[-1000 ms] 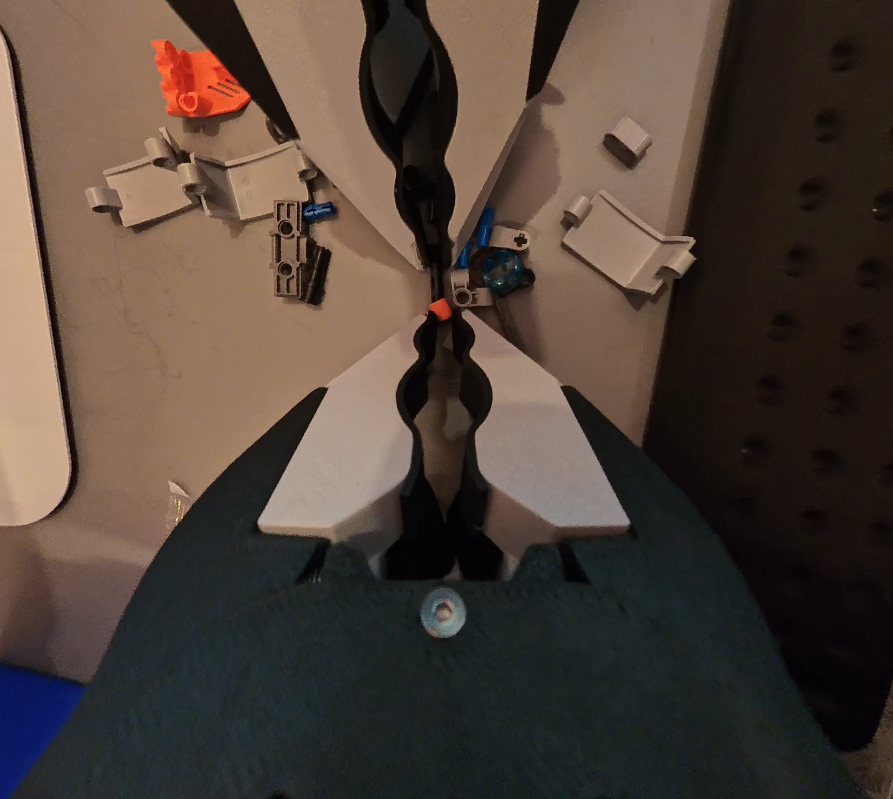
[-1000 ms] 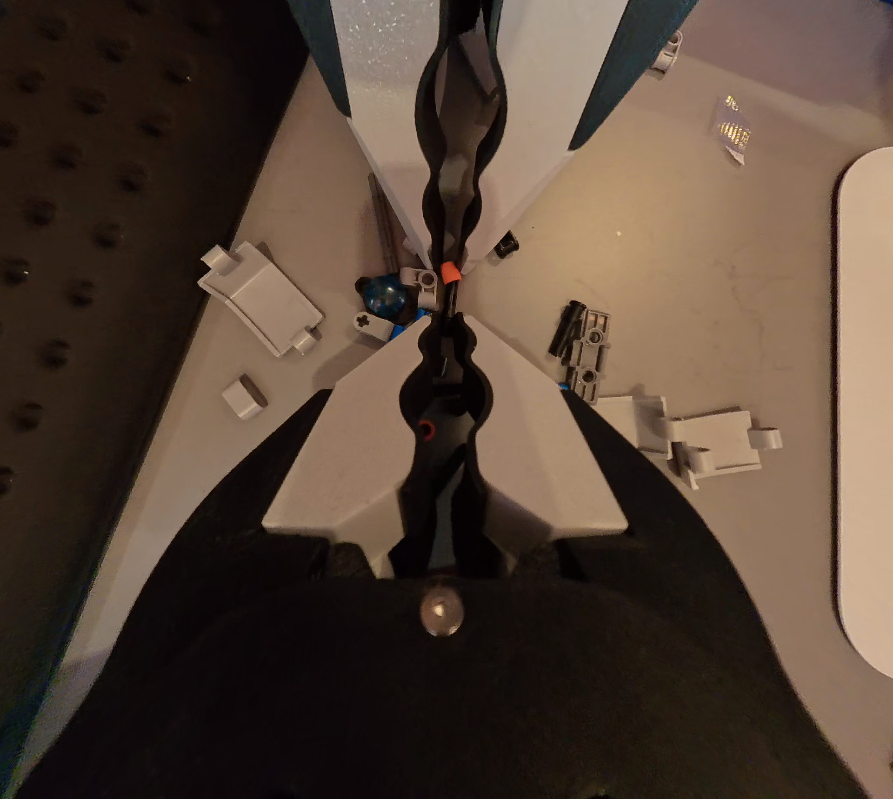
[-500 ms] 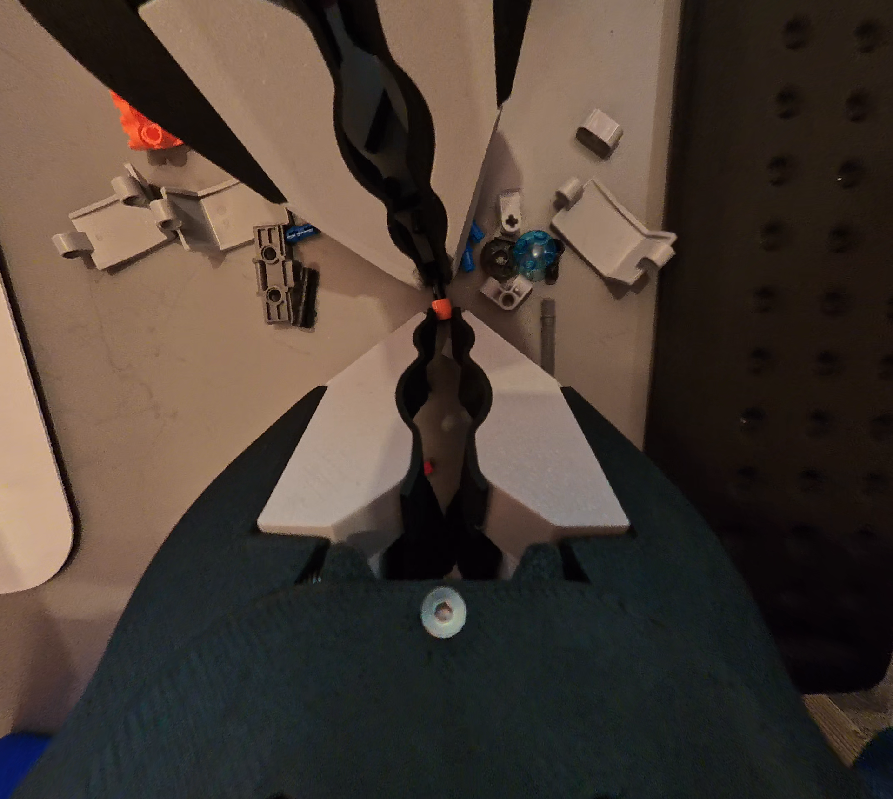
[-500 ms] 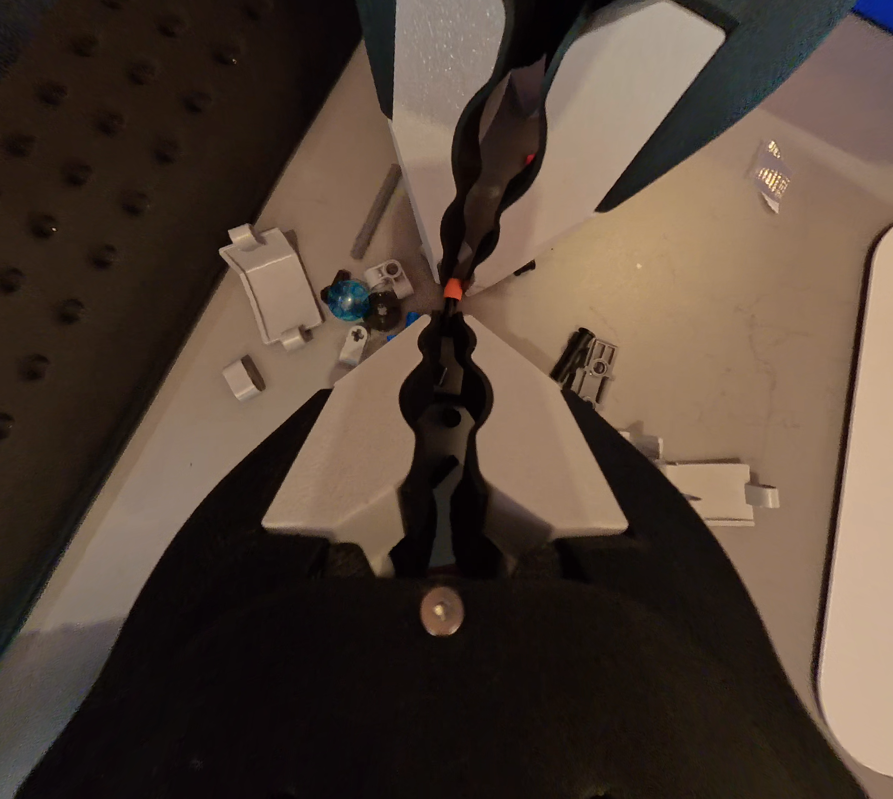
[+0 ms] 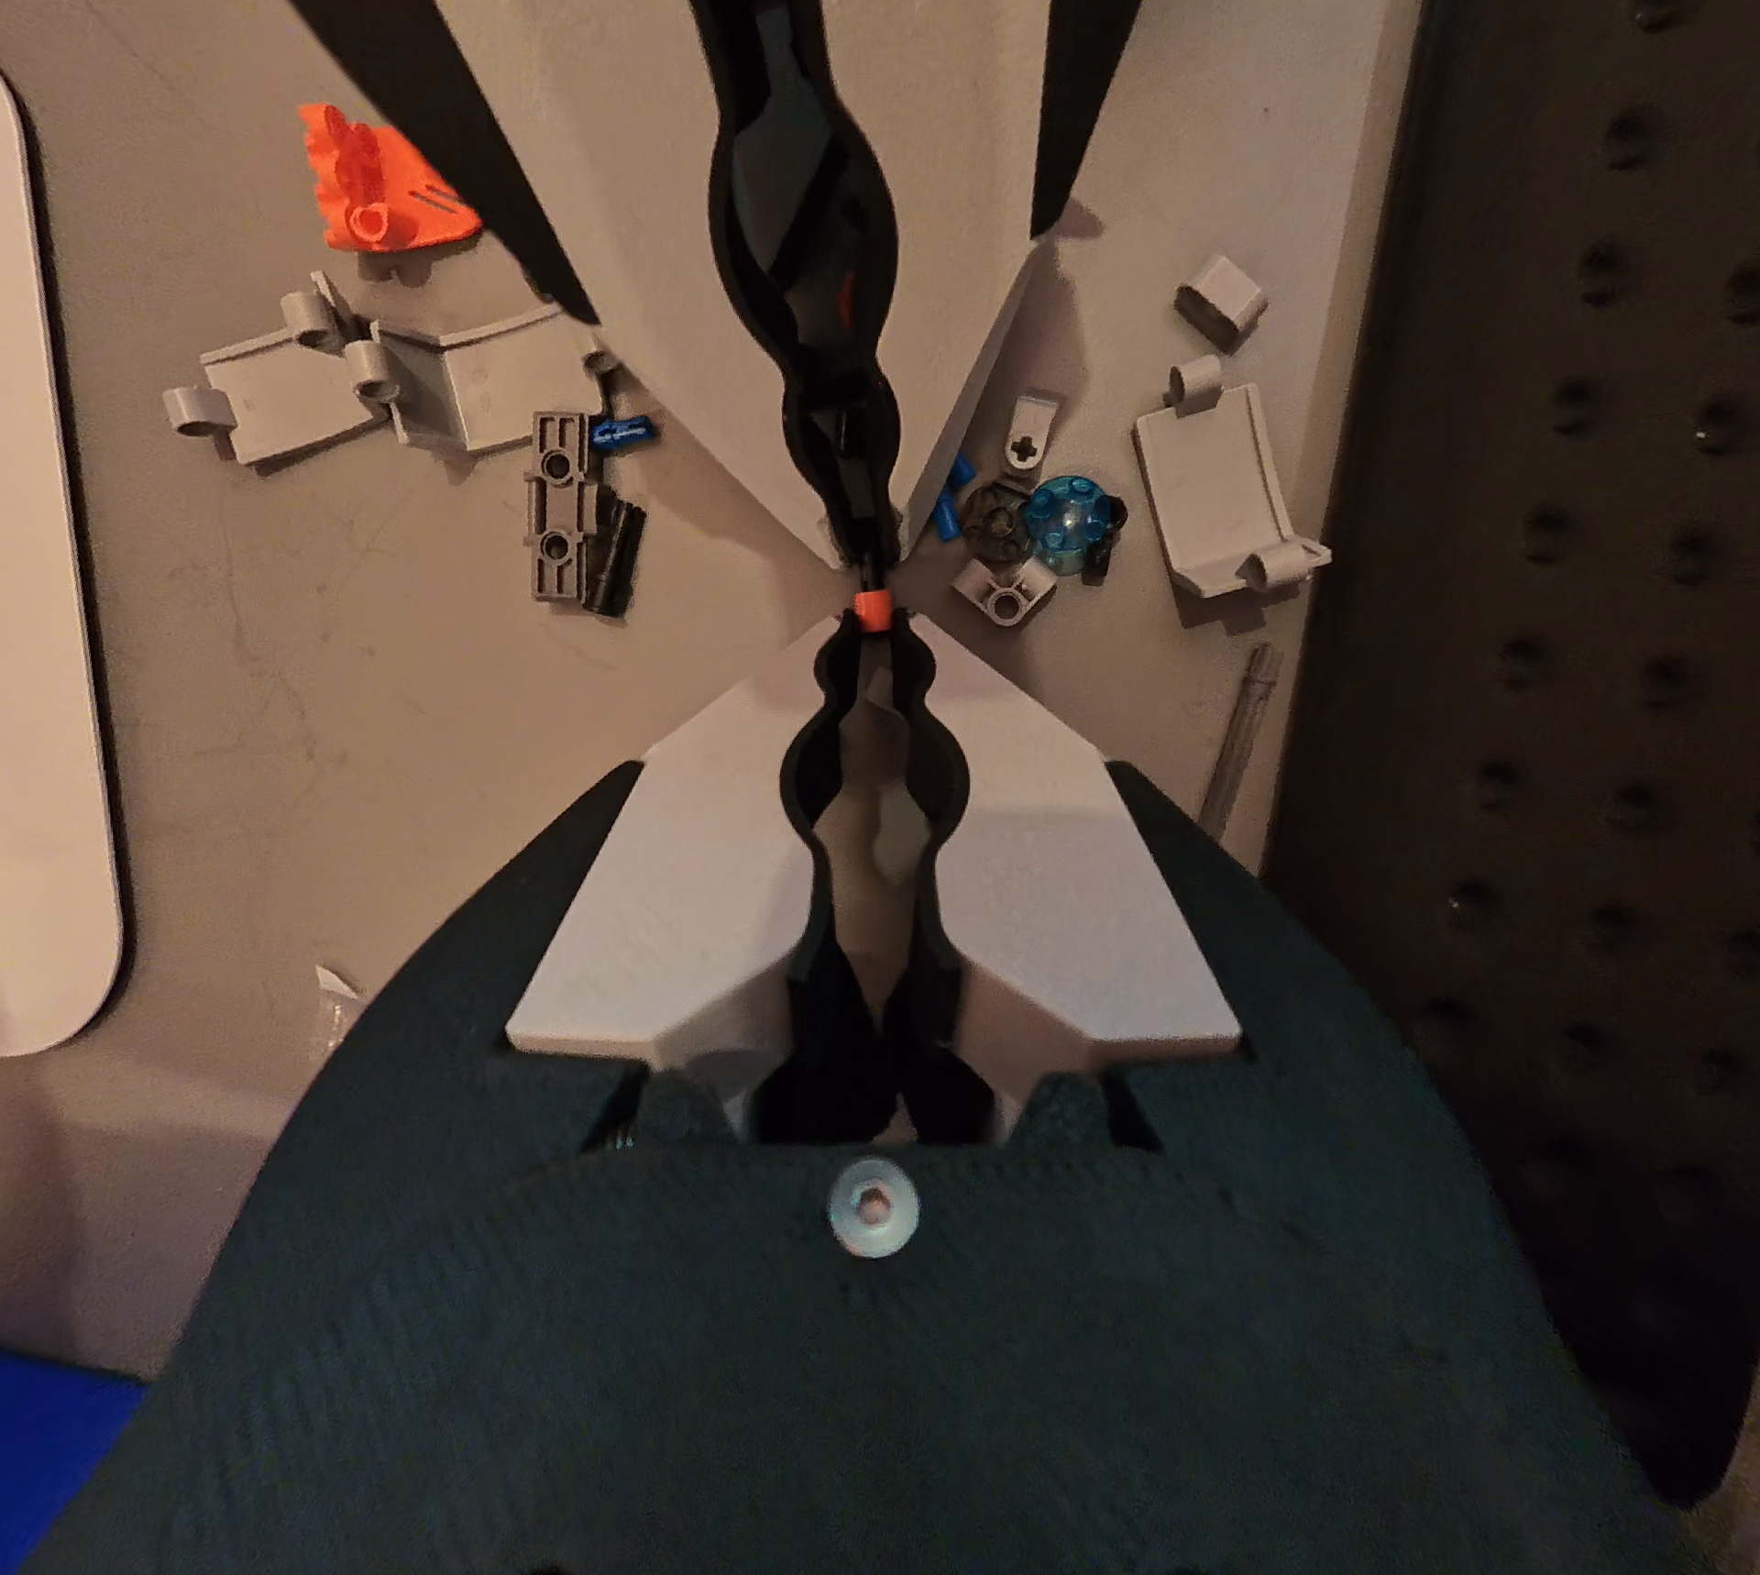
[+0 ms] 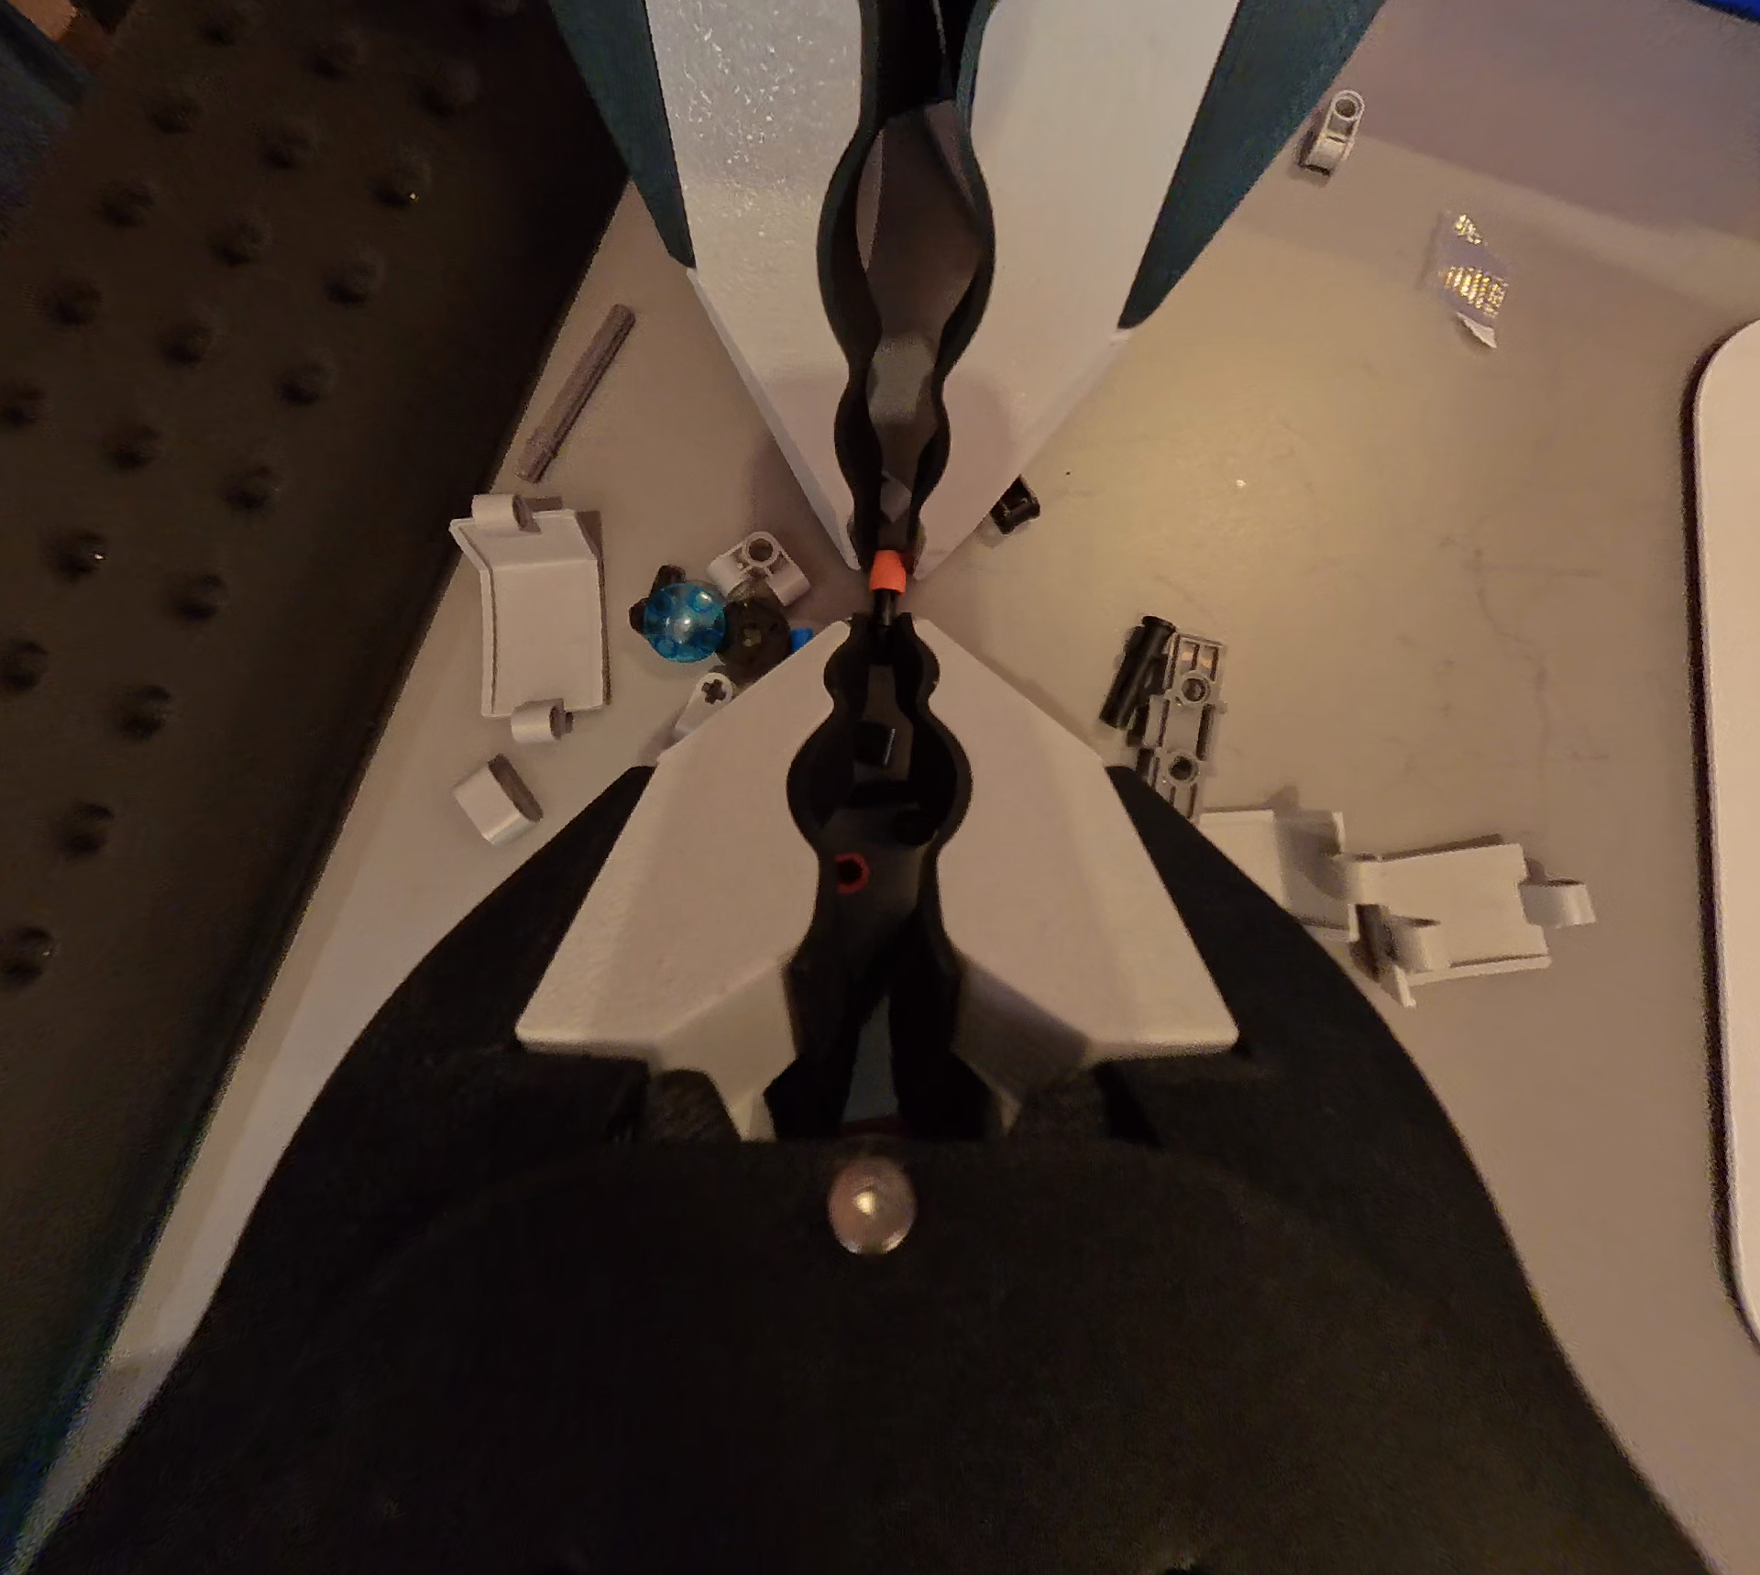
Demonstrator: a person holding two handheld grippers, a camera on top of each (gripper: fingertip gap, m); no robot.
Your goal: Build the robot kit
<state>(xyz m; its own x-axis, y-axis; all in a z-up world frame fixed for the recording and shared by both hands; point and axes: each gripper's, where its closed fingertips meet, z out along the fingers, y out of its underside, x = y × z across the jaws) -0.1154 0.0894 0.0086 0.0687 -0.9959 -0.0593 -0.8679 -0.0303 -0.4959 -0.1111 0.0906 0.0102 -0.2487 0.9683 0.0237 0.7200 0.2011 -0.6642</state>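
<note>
The small orange bush [image 5: 870, 611] sits in the narrow gap where the two grippers meet tip to tip above the grey tabletop [image 5: 286, 672], threaded on a thin black axle [image 6: 884, 605] that runs on into the right gripper. The left gripper [image 5: 869, 639], dark teal with pale grey fingers, has its jaws drawn narrow onto the orange bush at their very tips. The right gripper [image 6: 881, 629], black-bodied, has its jaws pinched narrow on a black jointed piece [image 6: 871, 777] with a small red ring on it, from which the axle sticks out. The bush is already on the axle, but a short bare stretch of axle shows between it and the right gripper's tips, so it looks not fully seated, though that is only a judgement. Loose parts lie around on the tabletop: a translucent blue round stud [image 5: 1065, 524] beside a black round plate [image 5: 998, 524], a small grey connector [image 5: 1002, 591], a curved grey panel [image 5: 1224, 496], a grey axle rod [image 5: 1238, 743], a grey beam frame [image 5: 560, 520], two linked grey panels [image 5: 381, 396] and an orange wedge piece [image 5: 381, 181]. A dark studded mat [image 5: 1571, 482] borders the tabletop.
</note>
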